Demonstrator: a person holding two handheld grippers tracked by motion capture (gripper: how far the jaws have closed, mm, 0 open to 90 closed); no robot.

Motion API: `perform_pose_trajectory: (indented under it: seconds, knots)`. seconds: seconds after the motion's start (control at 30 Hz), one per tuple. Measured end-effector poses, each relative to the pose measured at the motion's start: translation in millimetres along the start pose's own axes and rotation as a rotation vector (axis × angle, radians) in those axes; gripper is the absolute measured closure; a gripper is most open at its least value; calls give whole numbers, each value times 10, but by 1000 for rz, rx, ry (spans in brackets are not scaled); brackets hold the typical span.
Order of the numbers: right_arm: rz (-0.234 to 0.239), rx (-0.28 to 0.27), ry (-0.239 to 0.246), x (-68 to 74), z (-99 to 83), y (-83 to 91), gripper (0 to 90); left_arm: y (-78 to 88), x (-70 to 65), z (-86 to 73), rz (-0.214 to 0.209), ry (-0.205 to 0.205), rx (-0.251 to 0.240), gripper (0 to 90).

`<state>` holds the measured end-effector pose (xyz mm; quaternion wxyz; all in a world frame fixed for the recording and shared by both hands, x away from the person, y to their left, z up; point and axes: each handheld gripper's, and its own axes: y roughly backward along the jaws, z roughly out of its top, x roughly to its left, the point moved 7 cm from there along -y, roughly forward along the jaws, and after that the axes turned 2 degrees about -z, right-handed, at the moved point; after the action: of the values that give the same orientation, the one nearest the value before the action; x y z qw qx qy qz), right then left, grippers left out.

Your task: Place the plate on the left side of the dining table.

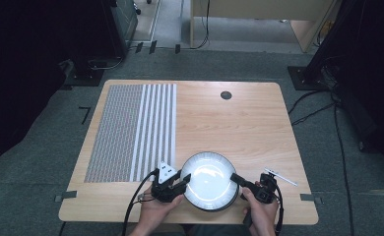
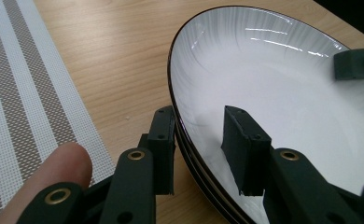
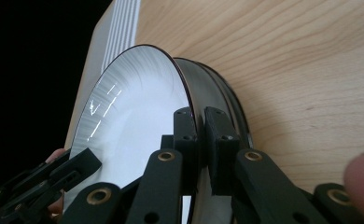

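Pale wooden counter (image 1: 249,128) carried a white, dark-rimmed ceramic plate (image 1: 208,179) at its near edge, the right tool (image 3: 200,133) clamping its rim while the left tool (image 2: 199,140) straddled the opposite rim unclamped, so lifting might tip it.

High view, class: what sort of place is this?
Probably a lab or workshop, not a home: grey carpet floor with loose black cables, and a light wooden table with tape-marked corners.
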<state>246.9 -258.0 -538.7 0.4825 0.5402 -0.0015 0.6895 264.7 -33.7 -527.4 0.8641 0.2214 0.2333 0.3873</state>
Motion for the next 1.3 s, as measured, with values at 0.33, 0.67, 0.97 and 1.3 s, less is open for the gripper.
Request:
perform_pose_trajectory:
  seconds: [0.33,0.67,0.97,1.3]
  knots:
    - [13,10,-31,74,-27,-29,850,78,32,67,5,17,-24,659]
    - [-17,3,15,269,7,-102,853,181,154,146,31,47,-46,671]
    - [-25,0,64,532,101,-168,852,323,296,268,44,84,-64,676]
    - [7,16,73,821,169,-343,848,531,513,408,79,116,-86,699]
